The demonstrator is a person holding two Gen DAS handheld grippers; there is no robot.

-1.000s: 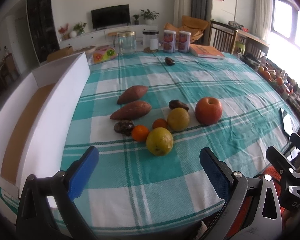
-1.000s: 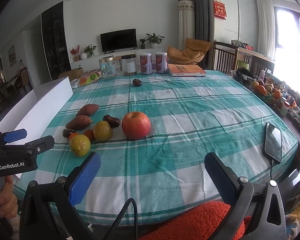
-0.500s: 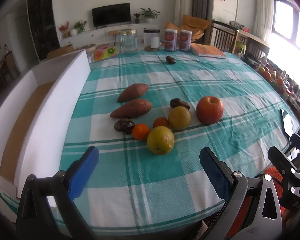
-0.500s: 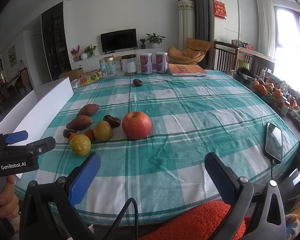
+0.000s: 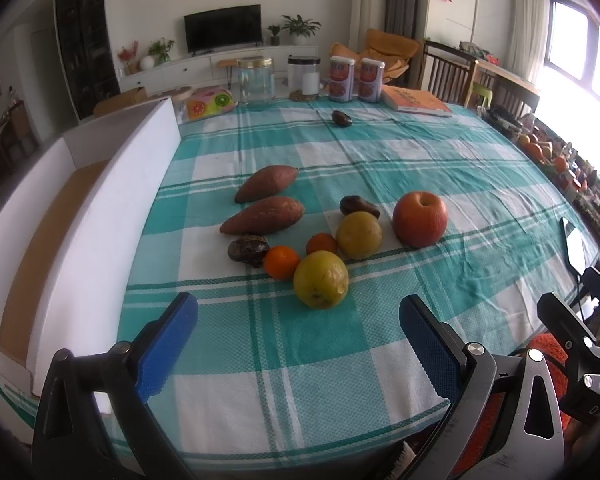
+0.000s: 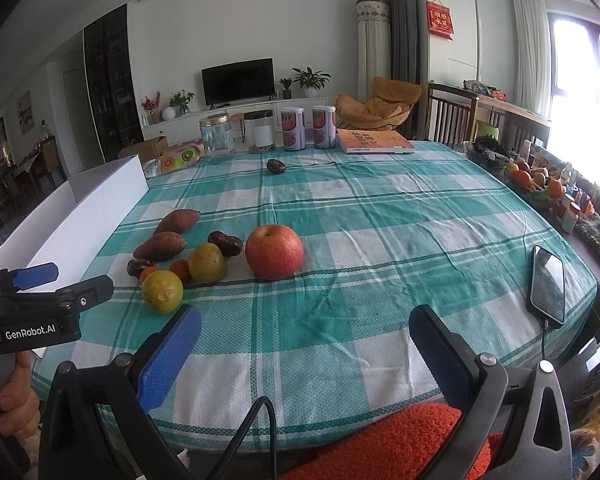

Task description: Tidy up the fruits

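Observation:
A cluster of produce lies on the checked tablecloth: a red apple, two yellow-green fruits, two small oranges, two sweet potatoes and dark brown fruits. Another dark fruit sits far back. My left gripper is open and empty, short of the nearest yellow fruit. My right gripper is open and empty too, near the table's front edge, right of the cluster.
A long white cardboard box lies open along the table's left edge. Jars, two cans and a book line the far edge. A phone on a cable rests at the right. A hand holds the left gripper.
Both grippers have barely drifted; the scene looks almost the same. Nothing was taken hold of or let go.

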